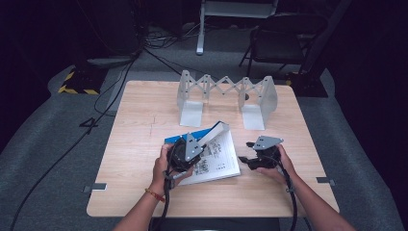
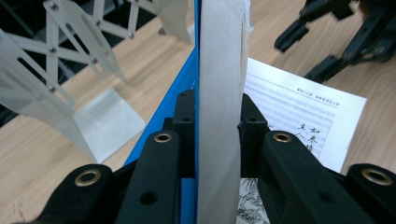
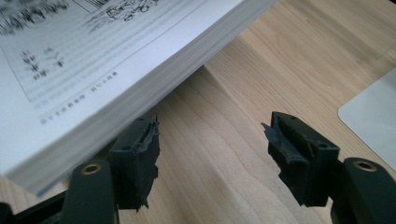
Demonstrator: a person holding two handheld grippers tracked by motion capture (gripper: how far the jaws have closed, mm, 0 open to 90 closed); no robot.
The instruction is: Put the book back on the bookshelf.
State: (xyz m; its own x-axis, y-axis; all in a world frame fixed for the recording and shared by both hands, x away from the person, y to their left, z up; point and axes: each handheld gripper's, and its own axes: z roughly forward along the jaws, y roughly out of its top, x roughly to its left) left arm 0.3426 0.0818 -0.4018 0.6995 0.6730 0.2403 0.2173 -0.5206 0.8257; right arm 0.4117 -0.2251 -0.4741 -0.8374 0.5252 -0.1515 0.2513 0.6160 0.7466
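Left gripper (image 1: 204,139), high view: clamped on a lifted sheaf of pages (image 1: 215,132) of the open book (image 1: 219,161), which lies near the middle of the wooden table (image 1: 134,144). Blue cover (image 1: 185,137) shows under the raised pages. Right gripper (image 1: 243,159) sits just beside the book's right edge, jaws apart, nothing between them. Expandable metal book rack (image 1: 226,94) stands well behind, toward the far edge.

Left gripper view: both black jaws press flat on the upright page block (image 2: 219,93); blue cover (image 2: 173,93) to its left, printed page (image 2: 299,112) to its right, rack (image 2: 60,70) beyond, the other gripper (image 2: 322,51) farther off.

Right gripper view: right gripper (image 3: 212,140) jaws stand apart over bare wood; the book's page edges (image 3: 154,84) overhang the left jaw, contact unclear.
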